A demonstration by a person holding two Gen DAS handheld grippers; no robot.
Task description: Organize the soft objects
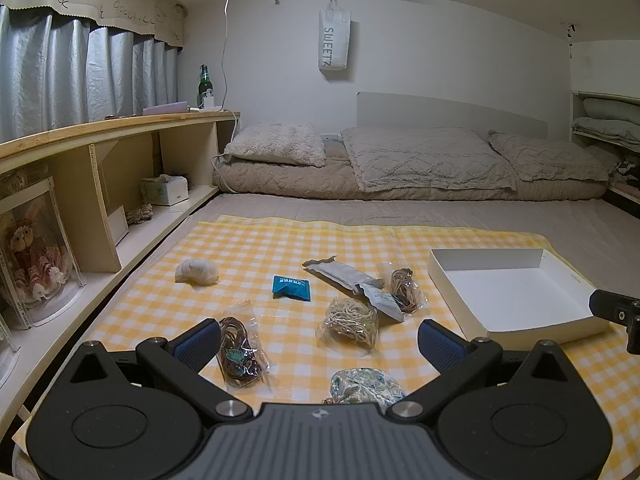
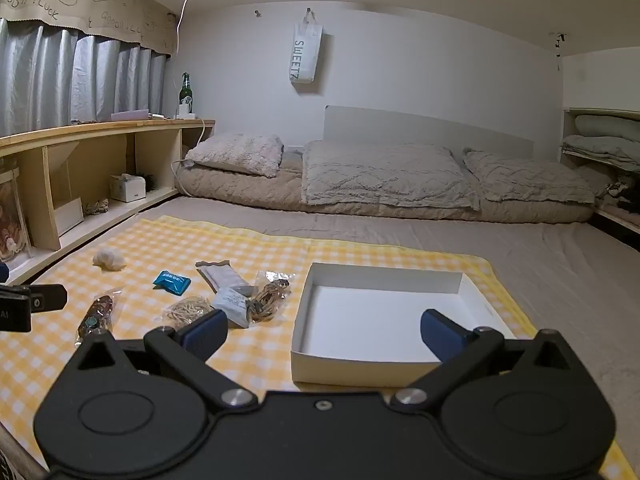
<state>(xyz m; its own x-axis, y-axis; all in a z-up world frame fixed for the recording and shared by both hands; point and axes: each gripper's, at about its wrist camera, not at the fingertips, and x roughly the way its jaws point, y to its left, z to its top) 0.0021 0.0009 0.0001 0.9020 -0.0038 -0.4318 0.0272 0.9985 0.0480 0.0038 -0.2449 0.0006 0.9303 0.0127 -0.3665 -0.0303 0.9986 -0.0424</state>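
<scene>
Patterned pouch (image 1: 366,386): near end hidden behind the left tool's body. Dark cord bag (image 2: 98,314): lower end covered by the right tool's frame; contents too small to identify. Grey packet (image 1: 384,300): print illegible. Framed doll (image 1: 28,256): cut off by the left edge. Yellow checked cloth (image 2: 260,356): near edge concealed beneath both tools.

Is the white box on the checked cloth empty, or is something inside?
Empty: the white box shows only its bare white bottom in both views.
</scene>
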